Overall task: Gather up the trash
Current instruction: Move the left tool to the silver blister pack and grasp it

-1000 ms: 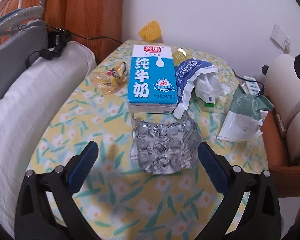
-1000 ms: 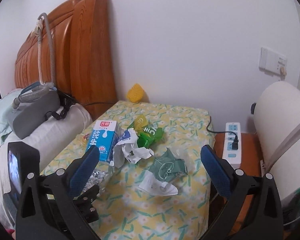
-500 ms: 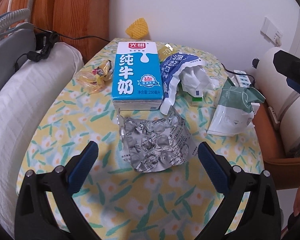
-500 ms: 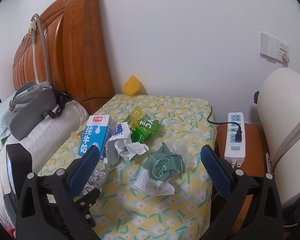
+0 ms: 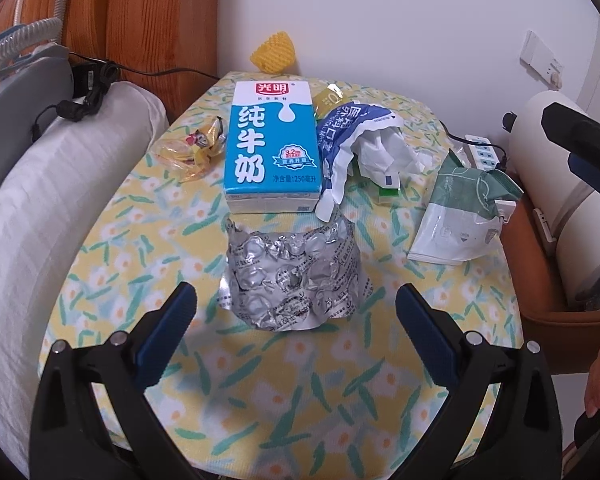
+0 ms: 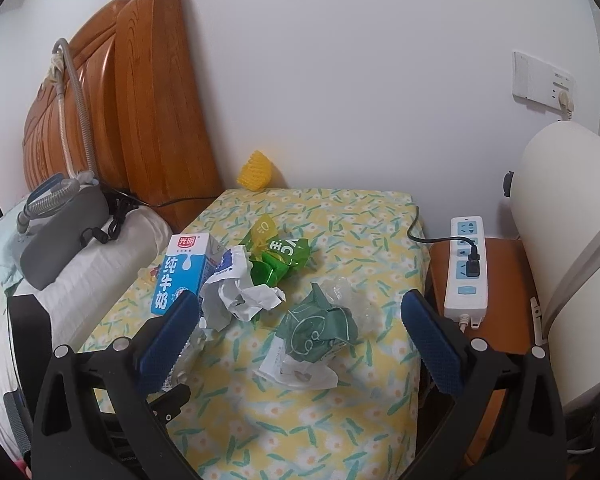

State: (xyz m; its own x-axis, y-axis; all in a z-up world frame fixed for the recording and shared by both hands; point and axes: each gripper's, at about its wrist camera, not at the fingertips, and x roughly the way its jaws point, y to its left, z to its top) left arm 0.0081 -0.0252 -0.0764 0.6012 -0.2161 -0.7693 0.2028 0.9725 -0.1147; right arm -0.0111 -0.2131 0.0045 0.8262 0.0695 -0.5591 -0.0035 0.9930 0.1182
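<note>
Left gripper (image 5: 296, 312) fingers (image 5: 168, 336) spread wide, holding nothing. Crumpled foil blister pack (image 5: 294, 278) sits on the surface (image 5: 300, 400) just ahead of them, roughly centred in the gap, not touched. Behind the foil: blue milk carton (image 5: 272, 148) lying flat, yellow candy wrapper (image 5: 192, 148) to its left, blue-white crumpled packet (image 5: 360, 140) touching its right side. Green-white pouch (image 5: 464, 212) near the surface's right edge.

Right gripper (image 6: 300, 332) fingers (image 6: 432, 348) also wide open, empty, above the near part of the surface. Green-white pouch (image 6: 316, 332) lies between them, lower down, no contact. Crumpled white paper (image 6: 244, 296) and the milk carton (image 6: 184, 272) by the left finger, green wrapper (image 6: 280, 256) further back. Power strip (image 6: 466, 264) on the wooden stand to the right; pillow (image 6: 80, 272) to the left.
</note>
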